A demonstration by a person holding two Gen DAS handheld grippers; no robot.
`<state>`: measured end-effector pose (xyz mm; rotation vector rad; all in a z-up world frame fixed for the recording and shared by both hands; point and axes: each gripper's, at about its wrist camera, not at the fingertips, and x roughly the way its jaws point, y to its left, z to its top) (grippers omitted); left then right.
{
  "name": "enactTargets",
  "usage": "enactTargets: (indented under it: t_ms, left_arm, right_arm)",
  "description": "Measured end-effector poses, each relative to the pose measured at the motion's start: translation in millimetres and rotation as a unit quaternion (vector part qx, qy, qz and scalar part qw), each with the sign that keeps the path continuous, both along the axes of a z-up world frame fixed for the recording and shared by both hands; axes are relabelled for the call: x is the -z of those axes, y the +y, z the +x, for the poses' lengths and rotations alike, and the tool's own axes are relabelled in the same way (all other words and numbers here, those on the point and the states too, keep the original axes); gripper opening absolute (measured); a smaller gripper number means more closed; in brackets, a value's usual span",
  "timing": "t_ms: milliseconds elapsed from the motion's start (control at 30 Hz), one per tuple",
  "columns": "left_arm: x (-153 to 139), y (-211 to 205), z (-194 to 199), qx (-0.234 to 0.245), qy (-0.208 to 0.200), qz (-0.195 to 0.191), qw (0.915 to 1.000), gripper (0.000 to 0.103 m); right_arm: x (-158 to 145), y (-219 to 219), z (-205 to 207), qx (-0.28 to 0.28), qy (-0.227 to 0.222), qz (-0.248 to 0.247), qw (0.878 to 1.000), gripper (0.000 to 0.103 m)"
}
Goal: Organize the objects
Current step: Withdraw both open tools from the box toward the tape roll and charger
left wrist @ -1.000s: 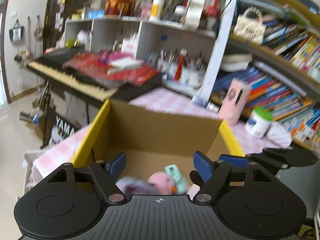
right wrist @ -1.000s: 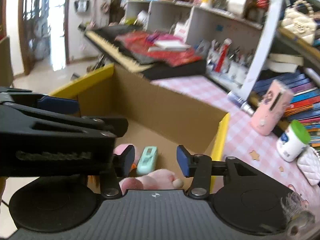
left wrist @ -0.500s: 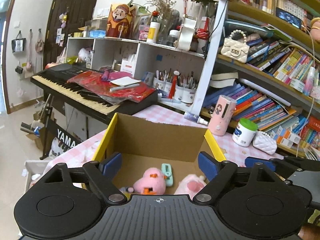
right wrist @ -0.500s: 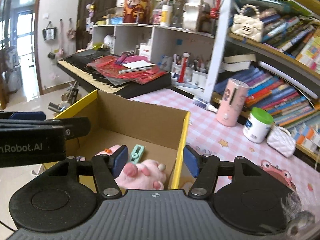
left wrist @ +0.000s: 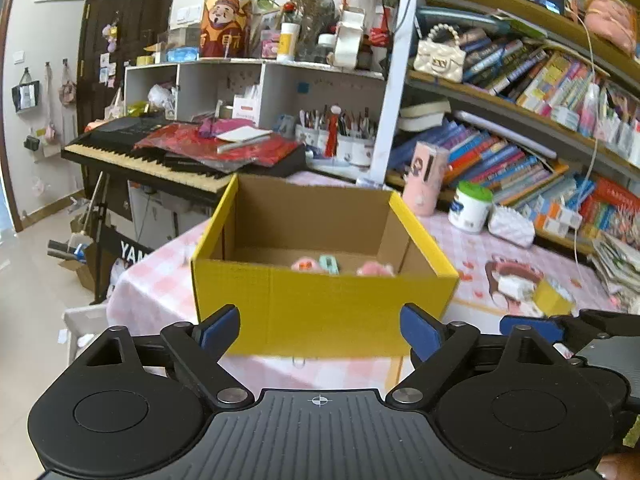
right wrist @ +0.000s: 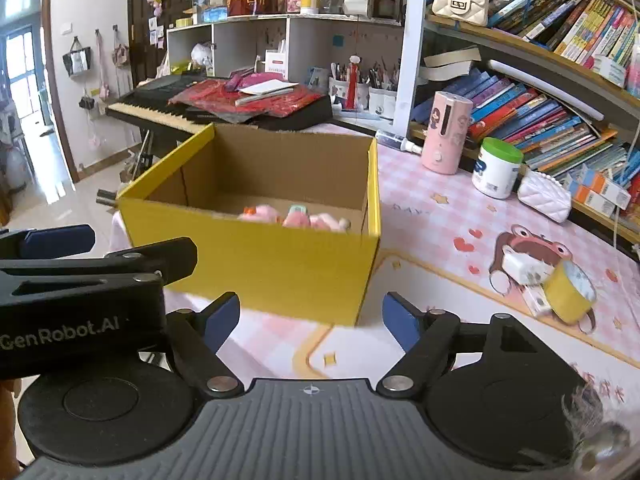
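A yellow cardboard box (left wrist: 324, 308) (right wrist: 256, 268) stands open-topped on the pink checked tablecloth (right wrist: 432, 216). Inside it lie pink plush toys (left wrist: 374, 269) (right wrist: 260, 213) and a small mint-green item (left wrist: 329, 265) (right wrist: 298, 210). My left gripper (left wrist: 320, 330) hovers in front of the box's near wall, its jaws opening with nothing between them. My right gripper (right wrist: 311, 320) is also pulled back from the box, jaws opening and empty. The left gripper's body (right wrist: 80, 284) shows at the left of the right wrist view.
On the tablecloth to the right sit a yellow cup (right wrist: 570, 290) beside a small white box (right wrist: 522, 270), a white green-lidded jar (right wrist: 496, 168), a pink cylinder (right wrist: 446, 138) and a white quilted pouch (right wrist: 544, 196). Bookshelves line the right; a keyboard (left wrist: 152, 160) stands behind.
Both grippers have drawn back out of the box toward the table's near side, and their jaws have spread wider. The plush toys stay inside the box.
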<state>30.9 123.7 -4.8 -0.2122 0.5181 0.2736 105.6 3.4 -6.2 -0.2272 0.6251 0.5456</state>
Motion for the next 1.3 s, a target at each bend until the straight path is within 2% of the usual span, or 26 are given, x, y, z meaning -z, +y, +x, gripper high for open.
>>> enactTargets:
  t_ms: [267,533,833,1300]
  left_arm:
    - [9,-14,-26,0.024,0.018,0.006,0.9995,0.093]
    - [13,-25,-43,0.045,0.028,0.001,0.9986,0.094]
    - [17,-40,-49,0.075,0.032,-0.003,0.9966,0.094]
    - [15,-75,-30,0.141,0.031,0.009,0.9894,0.094]
  right_arm:
    - [12,-14,-45,0.022,0.0,-0.014,1.0,0.087]
    - [19,-28,-67,0.049,0.01,-0.015,0.999,0.089]
    - [21,-47,-81,0.08,0.014,-0.02,0.997,0.089]
    - [24,-89,-81,0.155,0.012,-0.018,0.988,0.092]
